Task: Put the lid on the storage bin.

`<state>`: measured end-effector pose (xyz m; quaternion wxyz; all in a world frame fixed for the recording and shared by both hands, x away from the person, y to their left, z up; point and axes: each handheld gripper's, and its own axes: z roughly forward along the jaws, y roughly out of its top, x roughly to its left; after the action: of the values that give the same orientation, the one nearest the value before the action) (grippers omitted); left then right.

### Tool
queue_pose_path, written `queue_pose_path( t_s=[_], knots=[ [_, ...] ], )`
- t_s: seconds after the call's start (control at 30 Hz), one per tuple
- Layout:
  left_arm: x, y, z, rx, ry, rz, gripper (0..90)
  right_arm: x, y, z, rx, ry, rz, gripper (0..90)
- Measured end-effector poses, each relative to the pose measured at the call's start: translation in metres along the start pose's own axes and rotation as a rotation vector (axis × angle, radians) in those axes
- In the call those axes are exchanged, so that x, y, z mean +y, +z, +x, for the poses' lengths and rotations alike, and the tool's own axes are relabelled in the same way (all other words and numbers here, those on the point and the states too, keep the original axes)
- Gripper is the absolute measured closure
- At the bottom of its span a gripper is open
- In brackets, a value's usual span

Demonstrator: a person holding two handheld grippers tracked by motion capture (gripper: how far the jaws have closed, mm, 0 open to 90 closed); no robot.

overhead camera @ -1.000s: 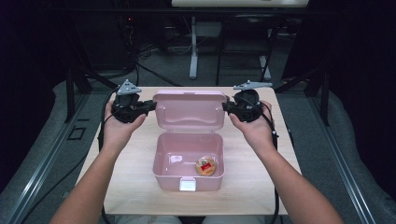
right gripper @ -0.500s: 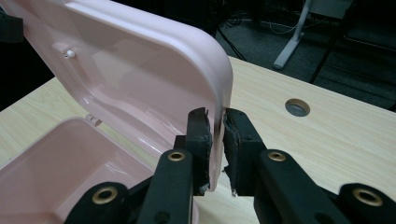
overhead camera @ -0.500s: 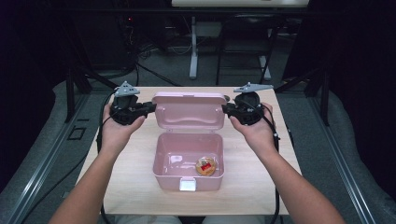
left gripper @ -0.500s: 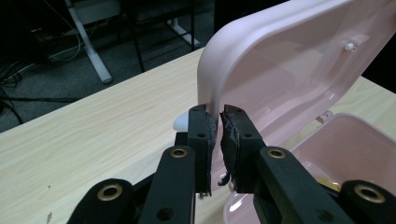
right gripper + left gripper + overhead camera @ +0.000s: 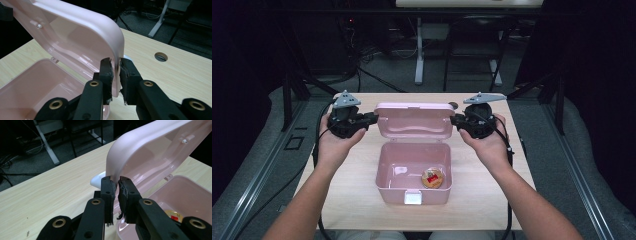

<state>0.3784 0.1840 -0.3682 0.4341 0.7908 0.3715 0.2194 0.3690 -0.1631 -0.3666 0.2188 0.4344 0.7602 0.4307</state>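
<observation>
A pink plastic box [image 5: 384,172] stands open in the middle of the wooden table, its lid [image 5: 414,120] raised upright at the back. A round snack with a red label [image 5: 432,178] lies in the box's near right corner. My left gripper [image 5: 373,117] is shut on the lid's left edge, and in the left gripper view the pads [image 5: 108,187] pinch the lid's rim [image 5: 150,150]. My right gripper [image 5: 454,120] is shut on the lid's right edge; in the right gripper view the lid's rim [image 5: 82,32] sits between the pads [image 5: 106,68].
The box has a white latch [image 5: 413,198] on its front wall. A round cable hole [image 5: 161,56] lies in the tabletop [image 5: 347,170] behind the lid. Desk legs and cables stand on the dark floor beyond the table's far edge.
</observation>
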Motion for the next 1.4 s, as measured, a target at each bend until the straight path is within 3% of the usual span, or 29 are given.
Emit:
queue_pose_path(
  t_s=[1.4],
  knots=[
    [-0.006,-0.014,-0.007,-0.029,0.006,-0.001,81.4,-0.011,-0.011,0.007,0.034,-0.022,0.005,77.2]
  ],
)
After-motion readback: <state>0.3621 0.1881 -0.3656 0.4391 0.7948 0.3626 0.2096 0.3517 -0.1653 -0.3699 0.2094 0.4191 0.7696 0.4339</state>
